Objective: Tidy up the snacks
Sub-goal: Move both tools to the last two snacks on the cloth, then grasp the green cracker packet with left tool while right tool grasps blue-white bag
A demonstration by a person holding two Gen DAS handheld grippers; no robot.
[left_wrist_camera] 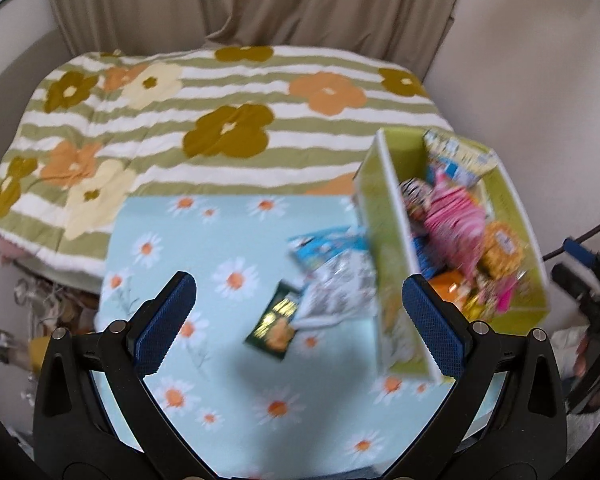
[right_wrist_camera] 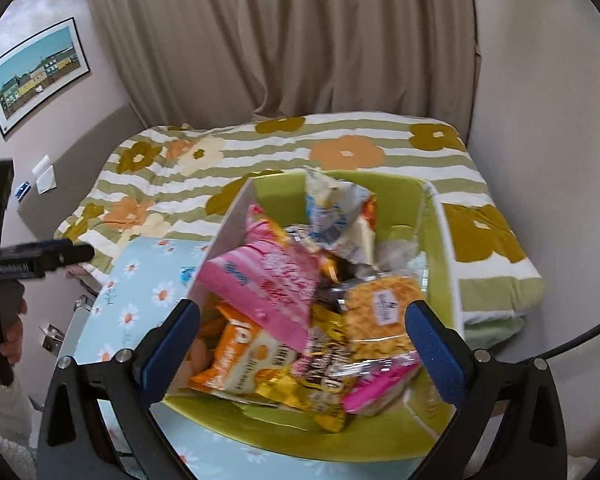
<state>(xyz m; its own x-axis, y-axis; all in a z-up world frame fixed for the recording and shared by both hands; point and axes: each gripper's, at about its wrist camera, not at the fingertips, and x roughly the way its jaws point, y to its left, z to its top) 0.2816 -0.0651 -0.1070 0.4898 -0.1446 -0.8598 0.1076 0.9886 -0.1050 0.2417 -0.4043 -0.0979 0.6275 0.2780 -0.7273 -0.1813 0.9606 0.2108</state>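
- Both hand-held grippers stand spread wide with nothing between the pads: the right gripper (right_wrist_camera: 302, 340) hangs over the green box (right_wrist_camera: 284, 436), the left gripper (left_wrist_camera: 300, 320) over the daisy-print table (left_wrist_camera: 220, 400).
- Inside the box the snacks lie heaped, a pink packet (right_wrist_camera: 268, 284) on top and a waffle pack (right_wrist_camera: 380, 320) beside it, which suggests the right gripper's part is dropping packets in.
- On the table, just beside the box's outer wall, loose packets remain: a dark green packet (left_wrist_camera: 274, 326), a silvery bag (left_wrist_camera: 336, 296) and a blue one (left_wrist_camera: 324, 246).
- Judging by its aim, the left gripper is lined up for the dark green packet, lying flat and easiest to pinch by an edge.
- Blur hides the finer print.
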